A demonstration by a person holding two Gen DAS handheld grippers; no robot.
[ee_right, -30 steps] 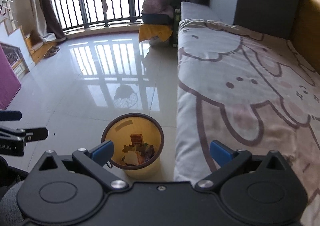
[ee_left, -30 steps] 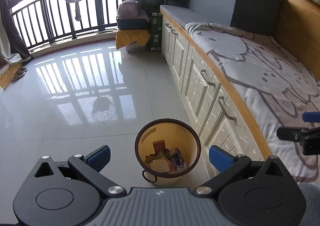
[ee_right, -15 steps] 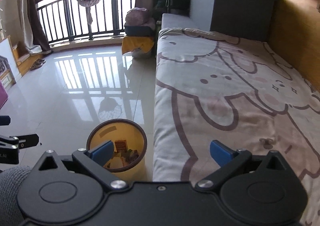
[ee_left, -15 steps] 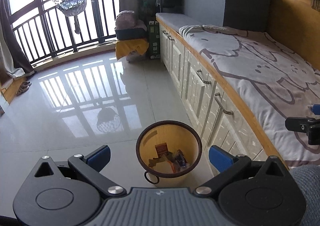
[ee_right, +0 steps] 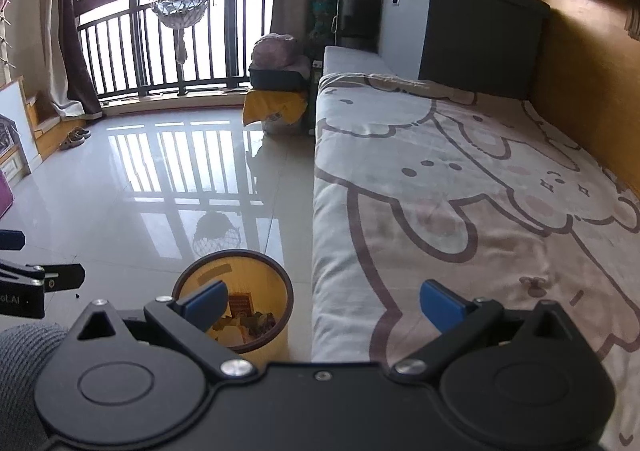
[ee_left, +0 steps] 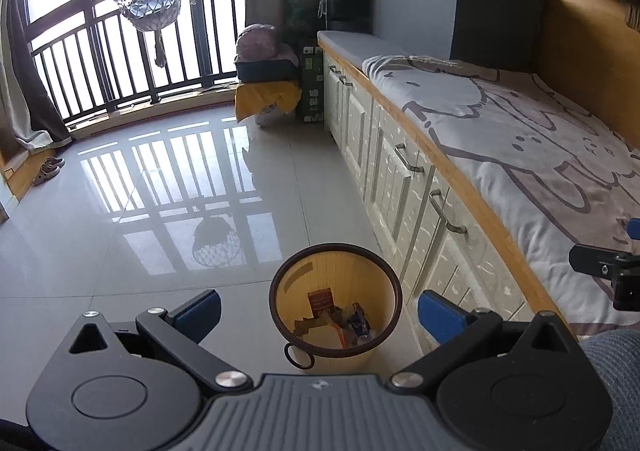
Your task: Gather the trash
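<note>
Glossy pale floor tiles (ee_left: 120,219) fill the left half of both views, mirroring the balcony railing (ee_left: 100,63) that runs across the upper left of each frame. Along the right side stretches a bed (ee_right: 460,191) covered with a cartoon-print sheet, and the left wrist view shows white cabinet doors (ee_left: 384,179) with metal handles under its wooden edge. A grey storage box (ee_left: 452,3) sits at the far end of the bed, upper right.

Low in the centre of the left wrist view stands a yellow waste bin (ee_left: 335,315) with a dark rim, on the floor just beside the cabinets; paper scraps and wrappers lie at its bottom. In the right wrist view the same bin (ee_right: 236,303) appears lower left of centre, partly behind a blue pad.

The left gripper (ee_left: 318,309) has its fingers spread wide, holding nothing, the bin showing between them. The right gripper (ee_right: 324,301) likewise has its fingers wide and empty, set over the bed's near edge. A grey sleeve (ee_right: 24,363) shows at the lower left of the right wrist view.
</note>
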